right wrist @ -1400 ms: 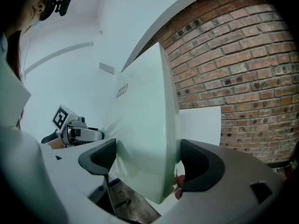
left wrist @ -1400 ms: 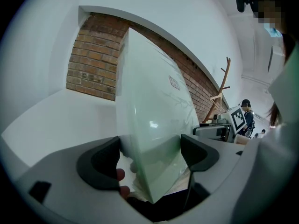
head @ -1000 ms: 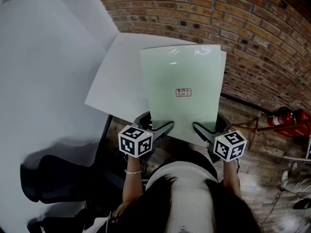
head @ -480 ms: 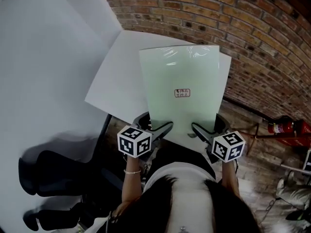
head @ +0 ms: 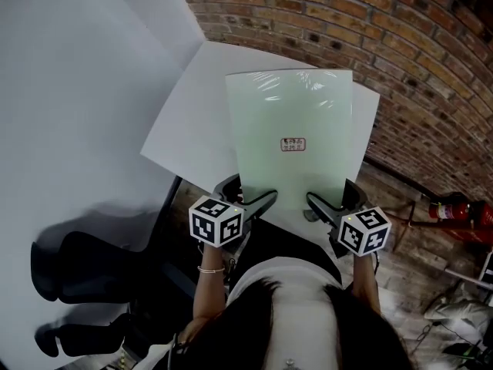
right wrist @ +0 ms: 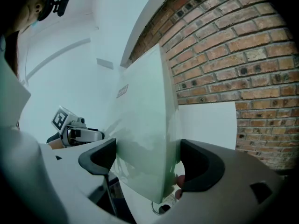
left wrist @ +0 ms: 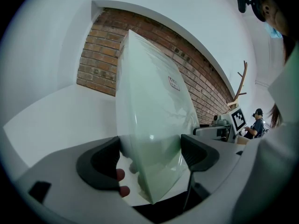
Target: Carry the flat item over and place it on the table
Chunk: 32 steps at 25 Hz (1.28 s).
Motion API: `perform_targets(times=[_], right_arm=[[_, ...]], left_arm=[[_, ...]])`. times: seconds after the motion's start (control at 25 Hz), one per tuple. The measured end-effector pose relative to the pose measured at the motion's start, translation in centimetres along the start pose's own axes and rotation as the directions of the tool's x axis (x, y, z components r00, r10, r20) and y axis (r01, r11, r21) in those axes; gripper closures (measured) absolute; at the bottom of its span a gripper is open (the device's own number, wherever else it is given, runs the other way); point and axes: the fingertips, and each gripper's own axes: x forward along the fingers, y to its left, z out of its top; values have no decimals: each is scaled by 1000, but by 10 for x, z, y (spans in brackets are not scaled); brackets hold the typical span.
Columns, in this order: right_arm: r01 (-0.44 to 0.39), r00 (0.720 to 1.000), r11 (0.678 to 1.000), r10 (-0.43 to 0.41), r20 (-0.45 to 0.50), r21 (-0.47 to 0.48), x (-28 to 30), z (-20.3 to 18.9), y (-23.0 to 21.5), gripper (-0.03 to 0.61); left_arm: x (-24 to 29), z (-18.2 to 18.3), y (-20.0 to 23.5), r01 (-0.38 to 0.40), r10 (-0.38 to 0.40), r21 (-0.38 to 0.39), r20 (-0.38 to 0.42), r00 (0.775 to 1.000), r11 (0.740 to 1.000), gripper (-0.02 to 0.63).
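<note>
Seen from the head camera, looking down: a person holds a pale green flat item (head: 293,122), glossy as if wrapped in film, with a small printed label (head: 293,144) near its middle. It is out in front of the person, above the near corner of a white table (head: 189,126), and its near edge overhangs that corner towards their body.

The left gripper (head: 245,194) clasps the item's near-left corner and the right gripper (head: 336,199) clasps the near-right corner. In the left gripper view the sheet (left wrist: 149,101) fills the gap between the two dark jaws of that gripper (left wrist: 149,157), which press on it from both sides. The right gripper view shows the same, the sheet (right wrist: 145,125) clamped in that gripper (right wrist: 147,164). In both views it rises away from the jaws, with the tabletop (left wrist: 51,115) below. Whether its far edge touches the table is hard to judge.

A red brick wall (head: 347,21) runs behind the table and a plain white wall (head: 69,91) stands to the left. A black chair (head: 77,272) sits low on the left, just beside the table's edge. A red fire extinguisher (head: 456,210) lies on the floor at the far right, well apart from the table. The person's left wrist has a thin bracelet (head: 209,269). In the left gripper view, a wooden coat stand (left wrist: 243,78) and another person (left wrist: 256,124) appear far off.
</note>
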Motion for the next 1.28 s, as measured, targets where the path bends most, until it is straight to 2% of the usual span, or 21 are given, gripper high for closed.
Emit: perform_targets(times=[0.72,1.28], right_arm=[[16,999,997,-13,-39,71,60,10,-12,164],[39,995,994,-29,-94,107,98,4,-21,164]], left_arm=[[22,18,58,11,-13,-36,-57,998,999,207],[39,12,96,22,-32,-86,-113,993,996,207]])
